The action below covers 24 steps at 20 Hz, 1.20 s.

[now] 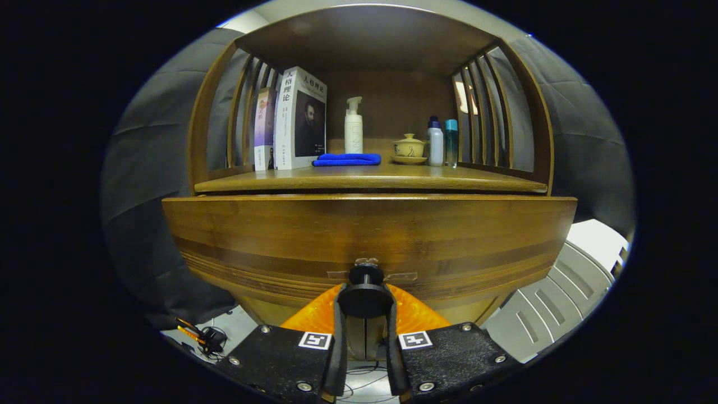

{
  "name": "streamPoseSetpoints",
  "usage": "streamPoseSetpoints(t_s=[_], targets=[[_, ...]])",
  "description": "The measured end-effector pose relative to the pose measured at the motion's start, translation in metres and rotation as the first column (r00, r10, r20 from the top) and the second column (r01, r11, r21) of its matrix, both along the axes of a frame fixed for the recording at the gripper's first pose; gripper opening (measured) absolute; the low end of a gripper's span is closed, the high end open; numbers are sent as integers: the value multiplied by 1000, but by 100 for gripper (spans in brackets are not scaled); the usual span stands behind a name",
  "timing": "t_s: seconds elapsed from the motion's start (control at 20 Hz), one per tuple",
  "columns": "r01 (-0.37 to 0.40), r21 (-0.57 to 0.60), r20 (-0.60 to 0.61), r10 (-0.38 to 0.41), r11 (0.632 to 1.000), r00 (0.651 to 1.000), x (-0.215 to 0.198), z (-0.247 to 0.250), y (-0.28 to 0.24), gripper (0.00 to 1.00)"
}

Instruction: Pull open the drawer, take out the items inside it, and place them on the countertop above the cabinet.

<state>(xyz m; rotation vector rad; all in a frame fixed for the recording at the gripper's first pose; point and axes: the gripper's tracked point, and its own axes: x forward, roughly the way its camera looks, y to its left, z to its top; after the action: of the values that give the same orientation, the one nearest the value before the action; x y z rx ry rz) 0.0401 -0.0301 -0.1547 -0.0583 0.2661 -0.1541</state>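
Gripper (366,303) clamped on drawer knob (366,292) (both fingers pressing its sides); wooden drawer (370,235) front below countertop (370,179).

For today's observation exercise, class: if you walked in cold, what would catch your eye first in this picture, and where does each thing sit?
First, the wide wooden drawer front, with its round dark knob clamped between the tool fingers. Next, the blue folded cloth on the countertop above, in front of a white pump bottle. Upright books stand beside it, and a lidded teacup with two bottles sits opposite.
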Motion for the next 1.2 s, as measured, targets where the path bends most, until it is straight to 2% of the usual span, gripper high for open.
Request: streamPoseSetpoints(t_s=[0.3, 0.7, 1.2], targets=[[-23, -45, -14, 23, 999, 1000, -27, -2, 3, 30], [-31, -31, -67, 29, 999, 997, -63, -9, 9, 30], [-100, -48, -124, 93, 994, 988, -112, -16, 29, 30]])
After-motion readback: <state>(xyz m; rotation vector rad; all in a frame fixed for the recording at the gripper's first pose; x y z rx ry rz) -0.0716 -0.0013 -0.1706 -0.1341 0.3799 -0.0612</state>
